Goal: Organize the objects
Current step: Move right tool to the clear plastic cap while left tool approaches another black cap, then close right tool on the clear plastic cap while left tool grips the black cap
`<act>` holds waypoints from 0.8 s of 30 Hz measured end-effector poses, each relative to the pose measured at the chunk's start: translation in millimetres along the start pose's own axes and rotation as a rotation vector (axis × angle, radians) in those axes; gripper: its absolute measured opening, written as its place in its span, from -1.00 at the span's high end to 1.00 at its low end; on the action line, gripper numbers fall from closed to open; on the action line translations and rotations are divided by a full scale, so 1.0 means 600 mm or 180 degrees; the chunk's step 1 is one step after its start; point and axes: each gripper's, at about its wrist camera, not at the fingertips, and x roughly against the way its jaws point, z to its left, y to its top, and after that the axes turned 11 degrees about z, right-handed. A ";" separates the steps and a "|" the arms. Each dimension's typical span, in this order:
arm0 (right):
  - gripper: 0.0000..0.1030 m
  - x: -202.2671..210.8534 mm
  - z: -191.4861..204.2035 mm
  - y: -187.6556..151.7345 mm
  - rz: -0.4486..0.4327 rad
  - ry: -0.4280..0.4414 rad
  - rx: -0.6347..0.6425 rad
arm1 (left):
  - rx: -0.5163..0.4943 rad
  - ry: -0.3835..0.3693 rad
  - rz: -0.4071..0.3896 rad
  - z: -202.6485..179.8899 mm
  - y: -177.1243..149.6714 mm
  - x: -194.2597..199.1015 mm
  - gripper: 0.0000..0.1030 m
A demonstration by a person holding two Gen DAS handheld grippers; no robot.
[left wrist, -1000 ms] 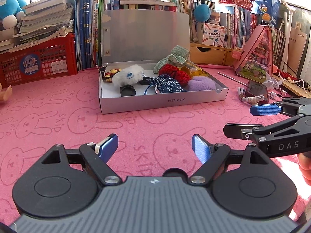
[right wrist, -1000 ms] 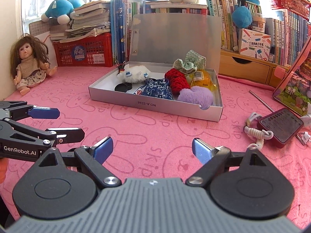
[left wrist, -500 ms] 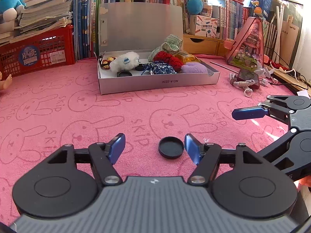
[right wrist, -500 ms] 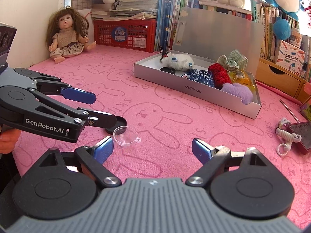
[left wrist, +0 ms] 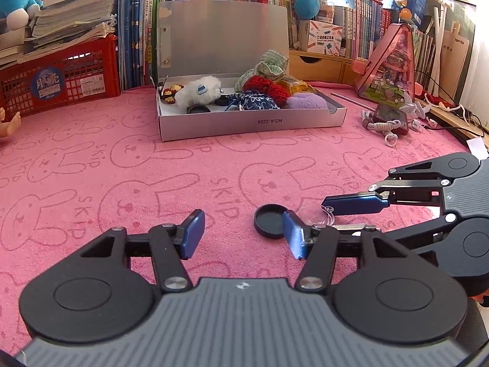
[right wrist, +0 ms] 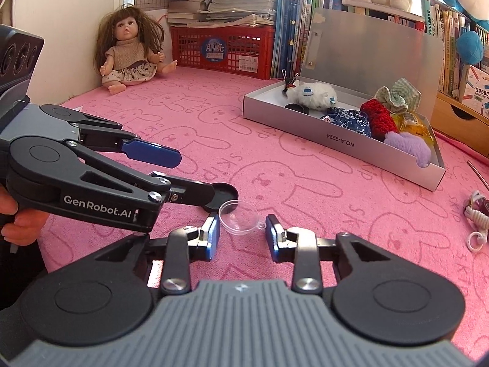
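Observation:
A black round lid (left wrist: 269,220) lies on the pink bunny-print cloth, just inside and ahead of my left gripper's right finger. My left gripper (left wrist: 243,235) is closing, and its pads do not touch the lid. Beside the lid sits a clear plastic dome (right wrist: 240,218) with a small tab. My right gripper (right wrist: 243,235) is closing around it, and small gaps still show at the pads. In the right wrist view the left gripper (right wrist: 195,177) reaches in from the left, with its lower finger over the lid (right wrist: 224,195). In the left wrist view the right gripper (left wrist: 328,217) comes in from the right.
An open grey box (left wrist: 244,124) holding several soft toys and pouches stands farther back, its lid upright. A red crate (left wrist: 61,85), a doll (right wrist: 131,52), a row of books, a pink triangular toy house (left wrist: 391,67) and a small red device with a cord (left wrist: 388,119) line the edges.
Both grippers have drawn back from the box and sunk toward the cloth, bringing the lid and the dome into view. The right jaws narrowed sharply around the dome, and the left jaws narrowed too.

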 end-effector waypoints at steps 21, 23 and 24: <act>0.25 0.005 -0.045 -0.007 0.0019 -0.0339 -0.0334 | -0.0122 0.0085 0.0075 -0.049 0.013 -0.038 0.02; 0.25 0.005 -0.041 -0.005 0.0000 -0.0325 -0.0323 | -0.0119 0.0108 0.0070 -0.050 0.014 -0.039 0.11; 0.25 0.004 -0.038 -0.004 -0.0002 -0.0325 -0.0315 | -0.0122 0.0119 0.0064 -0.051 0.013 -0.039 0.14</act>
